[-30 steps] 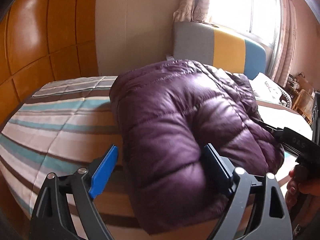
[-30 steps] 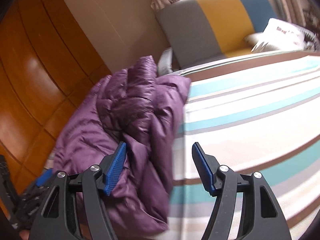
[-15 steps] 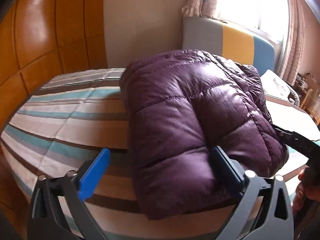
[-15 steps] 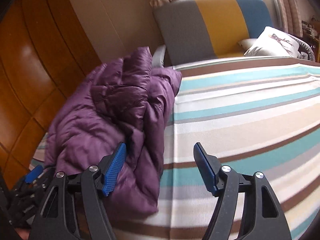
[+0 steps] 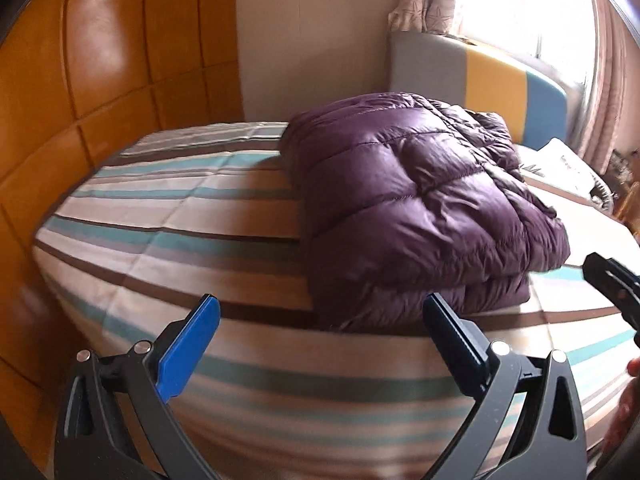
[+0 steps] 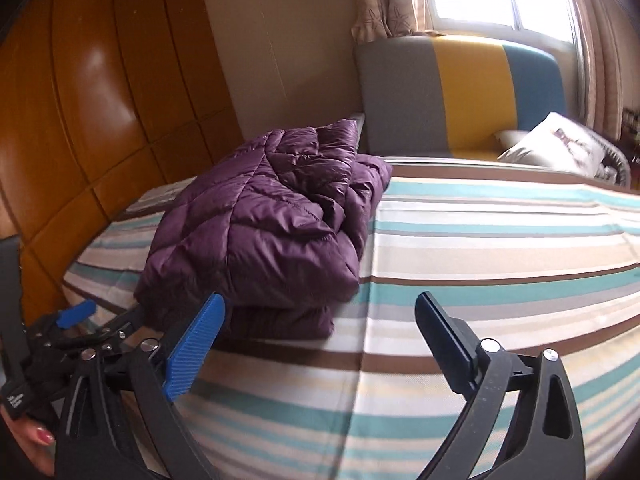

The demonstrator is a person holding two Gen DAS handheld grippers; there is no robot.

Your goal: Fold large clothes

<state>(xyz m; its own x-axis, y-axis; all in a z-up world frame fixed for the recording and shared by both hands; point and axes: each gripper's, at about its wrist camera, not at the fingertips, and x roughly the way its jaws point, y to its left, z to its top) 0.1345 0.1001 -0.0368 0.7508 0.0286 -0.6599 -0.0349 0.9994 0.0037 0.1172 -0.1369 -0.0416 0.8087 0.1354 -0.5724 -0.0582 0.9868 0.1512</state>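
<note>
A purple puffer jacket (image 5: 416,208) lies folded in a thick bundle on the striped bed (image 5: 180,220). My left gripper (image 5: 320,312) is open just short of the jacket's near edge, its blue pads apart from the fabric. In the right wrist view the jacket (image 6: 260,232) sits ahead and to the left. My right gripper (image 6: 320,304) is over bare sheet, its jaws are opening, and nothing is between them. The left gripper (image 6: 104,320) shows low at the left there, beside the jacket's near corner.
A grey, yellow and blue headboard (image 6: 460,92) stands behind the bed, with a pale pillow (image 6: 560,144) at its right. Glossy wooden wall panels (image 5: 100,60) run along the left. A hand (image 6: 36,440) shows at the lower left edge.
Both grippers have drawn back from the jacket. The left one's pad has come off the jacket's edge, both jaws have widened, and the jacket now rests free on the bed.
</note>
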